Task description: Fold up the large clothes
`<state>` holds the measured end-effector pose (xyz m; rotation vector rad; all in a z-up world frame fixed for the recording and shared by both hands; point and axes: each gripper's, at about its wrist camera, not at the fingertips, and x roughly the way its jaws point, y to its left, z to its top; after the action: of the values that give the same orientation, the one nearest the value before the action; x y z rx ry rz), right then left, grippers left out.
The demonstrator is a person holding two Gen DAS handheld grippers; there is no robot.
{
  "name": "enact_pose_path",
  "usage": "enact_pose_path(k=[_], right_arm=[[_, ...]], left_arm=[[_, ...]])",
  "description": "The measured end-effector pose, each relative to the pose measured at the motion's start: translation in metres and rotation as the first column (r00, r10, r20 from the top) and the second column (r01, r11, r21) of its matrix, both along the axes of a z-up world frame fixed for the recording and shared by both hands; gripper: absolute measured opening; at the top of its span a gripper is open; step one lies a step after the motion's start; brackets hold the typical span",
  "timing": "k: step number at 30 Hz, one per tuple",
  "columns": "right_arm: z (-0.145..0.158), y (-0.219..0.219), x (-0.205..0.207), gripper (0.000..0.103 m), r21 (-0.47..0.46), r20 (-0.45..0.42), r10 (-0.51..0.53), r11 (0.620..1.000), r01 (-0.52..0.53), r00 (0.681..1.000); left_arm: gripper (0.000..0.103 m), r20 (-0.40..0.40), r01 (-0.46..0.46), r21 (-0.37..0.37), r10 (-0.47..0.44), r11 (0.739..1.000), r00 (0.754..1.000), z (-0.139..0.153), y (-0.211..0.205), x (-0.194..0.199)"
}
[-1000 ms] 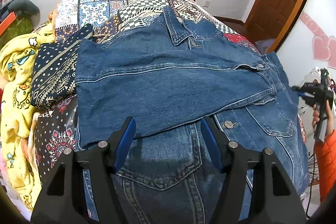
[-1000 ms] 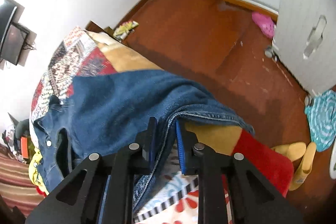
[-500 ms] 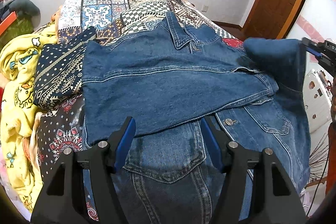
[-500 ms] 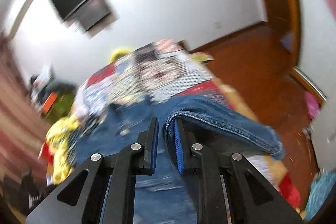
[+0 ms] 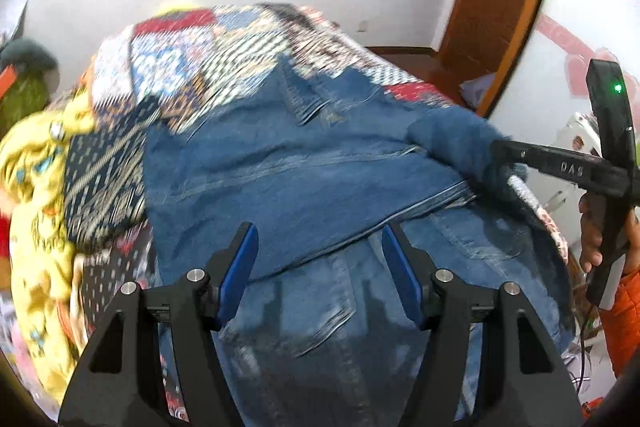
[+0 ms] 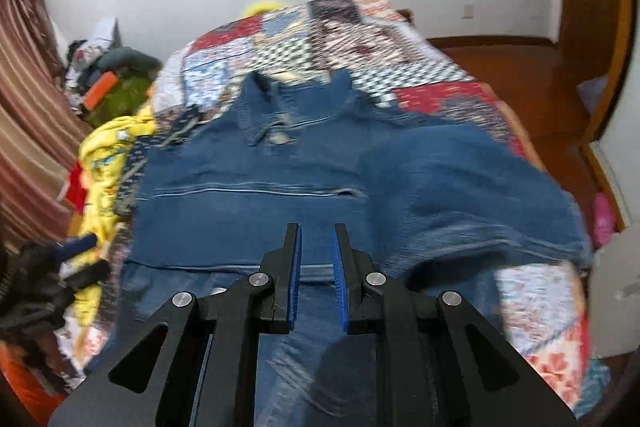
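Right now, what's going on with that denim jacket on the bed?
A person with a two-finger gripper in each hand is folding a blue denim jacket spread on a bed with a patchwork quilt. The right gripper is shut on the jacket's sleeve and holds it over the jacket's body. The left gripper hangs open above the jacket's lower front, holding nothing.

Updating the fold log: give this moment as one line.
left gripper: open, over denim jacket | right gripper: shut on sleeve | phase: sleeve fold
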<state>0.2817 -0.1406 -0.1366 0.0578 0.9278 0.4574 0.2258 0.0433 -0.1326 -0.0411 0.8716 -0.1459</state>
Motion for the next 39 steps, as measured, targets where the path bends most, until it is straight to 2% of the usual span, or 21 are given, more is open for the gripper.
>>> enact_pose_path(k=[2,3,4,6,7,8,10,13,16,20,24,25,27,28,30,33,35,37,38,39], right_arm=[[0.01,-0.017,-0.004,0.021,-0.024,0.029,-0.023,0.999,0.024,0.999],[0.014,-0.021,-0.004,0.034,-0.035,0.043,-0.037,0.999,0.038,0.998],[0.02,-0.031,-0.005,0.052,-0.048,0.063,-0.059,0.997,0.062,0.996],[0.03,-0.05,-0.01,0.064,-0.07,0.128,-0.12,0.989,0.13,0.985],[0.035,-0.064,-0.013,0.067,-0.078,0.166,-0.153,0.983,0.168,0.974],[0.038,-0.077,-0.015,0.068,-0.09,0.186,-0.182,0.975,0.201,0.966],[0.04,-0.095,-0.015,0.08,-0.106,0.188,-0.23,0.962,0.253,0.955],[0.037,-0.127,-0.017,0.08,-0.113,0.183,-0.302,0.939,0.325,0.936],[0.026,-0.154,-0.018,0.08,-0.107,0.138,-0.368,0.917,0.383,0.92],[0.008,-0.174,-0.023,0.08,-0.097,0.079,-0.426,0.896,0.432,0.901],[-0.01,-0.19,-0.028,0.08,-0.078,0.021,-0.467,0.881,0.467,0.884],[-0.015,-0.193,-0.029,0.08,-0.071,0.003,-0.473,0.878,0.472,0.881],[-0.021,-0.199,-0.03,0.08,-0.063,-0.018,-0.476,0.878,0.475,0.879],[-0.023,-0.199,-0.03,0.08,-0.067,-0.024,-0.477,0.877,0.475,0.878],[-0.026,-0.2,-0.031,0.08,-0.074,-0.031,-0.479,0.876,0.476,0.877],[-0.031,-0.202,-0.032,0.08,-0.073,-0.044,-0.479,0.877,0.475,0.877],[-0.033,-0.203,-0.031,0.08,-0.072,-0.056,-0.475,0.879,0.471,0.878],[-0.035,-0.202,-0.028,0.08,-0.082,-0.058,-0.469,0.882,0.464,0.881],[-0.034,-0.2,-0.027,0.08,-0.086,-0.055,-0.465,0.884,0.46,0.884],[-0.033,-0.199,-0.027,0.08,-0.085,-0.053,-0.463,0.885,0.458,0.885]], left_arm=[[0.064,0.021,0.042,0.02,-0.043,0.999,0.999,0.01,-0.018,0.01],[0.065,0.033,0.07,0.033,-0.071,0.997,0.997,0.016,-0.029,0.017],[0.066,0.044,0.096,0.045,-0.098,0.994,0.994,0.022,-0.041,0.022],[0.067,0.063,0.157,0.059,-0.16,0.986,0.985,0.032,-0.067,0.035],[0.069,0.064,0.184,0.06,-0.188,0.981,0.98,0.035,-0.078,0.041],[0.071,0.064,0.214,0.062,-0.218,0.975,0.974,0.038,-0.091,0.047],[0.072,0.062,0.276,0.077,-0.281,0.958,0.958,0.043,-0.119,0.061],[0.076,0.044,0.369,0.119,-0.377,0.922,0.925,0.043,-0.166,0.083],[0.078,0.006,0.438,0.156,-0.445,0.885,0.896,0.035,-0.207,0.103],[0.079,-0.078,0.532,0.161,-0.526,0.831,0.847,0.011,-0.255,0.122],[0.076,-0.202,0.657,0.15,-0.628,0.738,0.752,-0.027,-0.302,0.129],[0.07,-0.224,0.674,0.153,-0.639,0.723,0.736,-0.034,-0.309,0.13],[0.065,-0.284,0.695,0.149,-0.643,0.703,0.711,-0.053,-0.322,0.136],[0.065,-0.301,0.698,0.147,-0.641,0.7,0.706,-0.059,-0.325,0.139],[0.064,-0.326,0.69,0.165,-0.621,0.705,0.712,-0.075,-0.331,0.145],[0.063,-0.367,0.657,0.152,-0.575,0.738,0.731,-0.099,-0.332,0.158],[0.06,-0.359,0.635,0.136,-0.559,0.761,0.747,-0.103,-0.331,0.163],[0.039,-0.34,0.608,0.131,-0.54,0.783,0.77,-0.103,-0.332,0.168],[0.032,-0.334,0.598,0.113,-0.536,0.794,0.775,-0.102,-0.33,0.169],[0.018,-0.328,0.588,0.088,-0.534,0.804,0.779,-0.099,-0.327,0.172]])
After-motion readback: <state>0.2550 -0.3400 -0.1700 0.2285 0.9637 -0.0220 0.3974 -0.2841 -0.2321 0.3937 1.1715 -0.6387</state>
